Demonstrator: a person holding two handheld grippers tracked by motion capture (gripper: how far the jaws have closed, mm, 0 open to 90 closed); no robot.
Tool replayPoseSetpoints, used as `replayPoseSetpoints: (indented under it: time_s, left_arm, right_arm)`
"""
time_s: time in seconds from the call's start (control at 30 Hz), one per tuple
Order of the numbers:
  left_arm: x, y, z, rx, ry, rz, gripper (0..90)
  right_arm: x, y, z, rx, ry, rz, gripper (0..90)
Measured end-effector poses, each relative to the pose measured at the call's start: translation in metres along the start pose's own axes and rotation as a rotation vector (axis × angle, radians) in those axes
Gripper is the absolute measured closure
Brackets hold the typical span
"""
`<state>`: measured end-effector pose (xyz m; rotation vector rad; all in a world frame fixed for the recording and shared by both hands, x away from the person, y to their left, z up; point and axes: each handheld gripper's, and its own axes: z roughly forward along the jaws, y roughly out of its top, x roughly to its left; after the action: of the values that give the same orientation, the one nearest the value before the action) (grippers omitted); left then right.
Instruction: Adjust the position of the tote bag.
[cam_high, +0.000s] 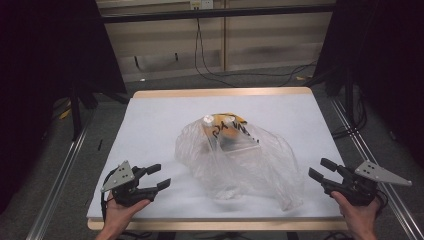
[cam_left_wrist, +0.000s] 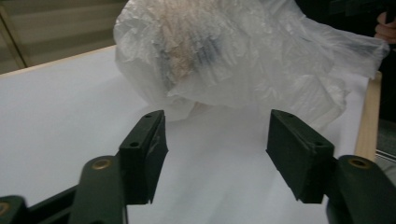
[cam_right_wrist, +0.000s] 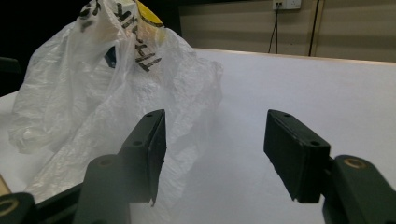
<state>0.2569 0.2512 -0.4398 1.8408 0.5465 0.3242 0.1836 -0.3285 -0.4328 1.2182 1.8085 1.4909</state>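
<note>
Plastic bag (cam_high: 240, 160) mid-table (cam_high: 150, 120), bare cloth toward every edge

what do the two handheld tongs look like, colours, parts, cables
Both the left tongs and the right tongs are black, each with two jaws ending in flat rectangular pads that have small screw holes, and brass-coloured pivot pins behind. A grey three-cornered plate with small holes sits on top of each. A dark cable trails from the left one. No sleeves show on either hand.
</note>
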Motion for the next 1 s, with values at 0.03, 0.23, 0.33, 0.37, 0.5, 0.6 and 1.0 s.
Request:
replayPoseSetpoints:
  time_s: [0.03, 0.23, 0.33, 0.37, 0.5, 0.6, 1.0]
  left_arm:
    - [-0.002, 0.001, 0.0, 0.007, -0.012, -0.006, 39.7]
    - [-0.017, 0.005, 0.004, 0.027, -0.075, 0.021, 44.5]
    - [-0.023, 0.009, 0.008, 0.048, -0.105, 0.046, 45.4]
    - [-0.025, 0.01, 0.01, 0.051, -0.115, 0.047, 45.2]
    - [-0.03, 0.016, 0.018, 0.067, -0.142, 0.078, 44.8]
    - [-0.034, 0.019, 0.025, 0.068, -0.164, 0.074, 47.8]
    - [-0.055, 0.03, 0.052, 0.088, -0.279, 0.153, 58.1]
  right_arm:
    - [0.001, 0.001, -0.001, 0.001, 0.002, -0.007, 41.4]
    - [0.014, 0.005, -0.005, 0.032, 0.056, -0.063, 44.5]
    - [0.022, 0.005, -0.006, 0.043, 0.083, -0.078, 47.5]
    - [0.024, 0.004, -0.006, 0.048, 0.091, -0.084, 48.5]
    - [0.031, 0.002, -0.005, 0.069, 0.141, -0.081, 55.8]
    - [0.035, 0.002, -0.003, 0.078, 0.175, -0.093, 59.5]
    - [0.059, -0.008, 0.002, 0.175, 0.259, -0.146, 61.1]
